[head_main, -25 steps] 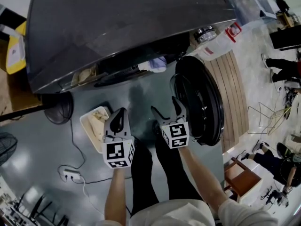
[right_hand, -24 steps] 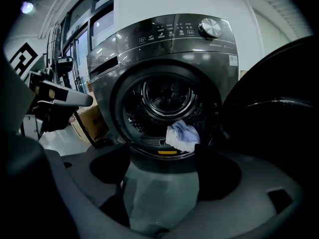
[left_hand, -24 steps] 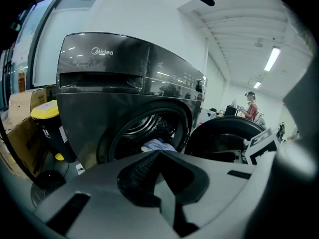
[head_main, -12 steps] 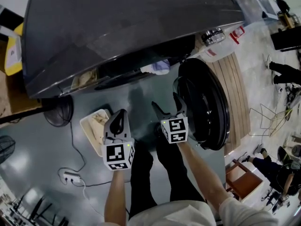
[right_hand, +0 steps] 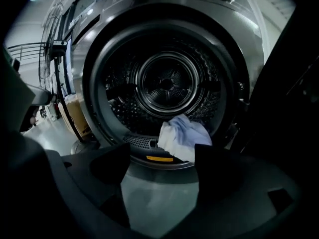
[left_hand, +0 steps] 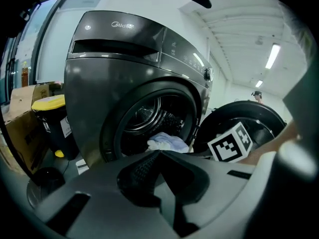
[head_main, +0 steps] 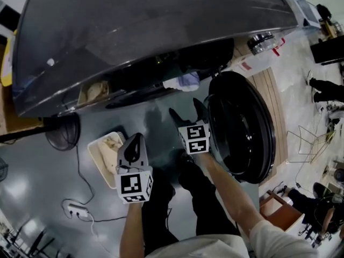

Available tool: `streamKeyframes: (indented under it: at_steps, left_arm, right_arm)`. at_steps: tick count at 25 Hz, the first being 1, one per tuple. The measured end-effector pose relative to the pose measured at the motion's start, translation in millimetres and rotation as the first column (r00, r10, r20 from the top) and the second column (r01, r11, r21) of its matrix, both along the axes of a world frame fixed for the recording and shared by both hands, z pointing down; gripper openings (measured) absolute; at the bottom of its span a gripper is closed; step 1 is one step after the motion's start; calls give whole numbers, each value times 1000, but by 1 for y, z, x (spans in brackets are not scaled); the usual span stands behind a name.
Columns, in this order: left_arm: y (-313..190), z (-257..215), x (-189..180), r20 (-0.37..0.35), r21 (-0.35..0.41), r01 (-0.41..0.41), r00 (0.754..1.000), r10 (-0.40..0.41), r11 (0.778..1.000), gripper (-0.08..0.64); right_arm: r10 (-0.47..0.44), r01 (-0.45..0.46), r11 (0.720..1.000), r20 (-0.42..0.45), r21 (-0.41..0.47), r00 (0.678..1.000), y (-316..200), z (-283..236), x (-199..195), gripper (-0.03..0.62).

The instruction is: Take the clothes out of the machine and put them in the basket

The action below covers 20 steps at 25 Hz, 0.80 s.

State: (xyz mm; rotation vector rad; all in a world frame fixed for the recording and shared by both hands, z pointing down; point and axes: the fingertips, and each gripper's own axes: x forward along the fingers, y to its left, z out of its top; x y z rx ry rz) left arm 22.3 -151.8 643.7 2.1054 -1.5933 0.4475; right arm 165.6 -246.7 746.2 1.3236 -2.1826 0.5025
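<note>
One pale cloth [right_hand: 182,136] hangs over the front lip of the washing machine [head_main: 134,31] drum, beside the swung-open door [head_main: 242,128]. The right gripper [head_main: 185,109] points at it with jaws spread and nothing between them, short of the cloth. The left gripper [head_main: 134,141] has its jaws pressed together on nothing, near the basket [head_main: 95,157] on the floor. A shallow pinch on a loose fold would probably let the cloth slide to the floor, and a careless reach could knock the door or shove the cloth deeper.
</note>
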Motion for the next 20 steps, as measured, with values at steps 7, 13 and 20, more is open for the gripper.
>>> streamKeyframes:
  at_steps: [7, 13, 20]
  left_arm:
    - [-8, 23, -11, 1, 28, 12, 1000, -12, 1000, 18]
    - [-12, 44, -24, 8, 35, 17, 1000, -17, 999, 18]
    - [-5, 65, -38, 8, 19, 35, 999, -35, 999, 18]
  right_arm:
    - [-2, 2, 1000, -27, 20, 1000, -53, 35, -7, 394]
    - [9, -6, 999, -74, 47, 997, -97, 55, -10, 396]
    - [44, -43, 999, -132, 13, 990, -134, 90, -6, 396]
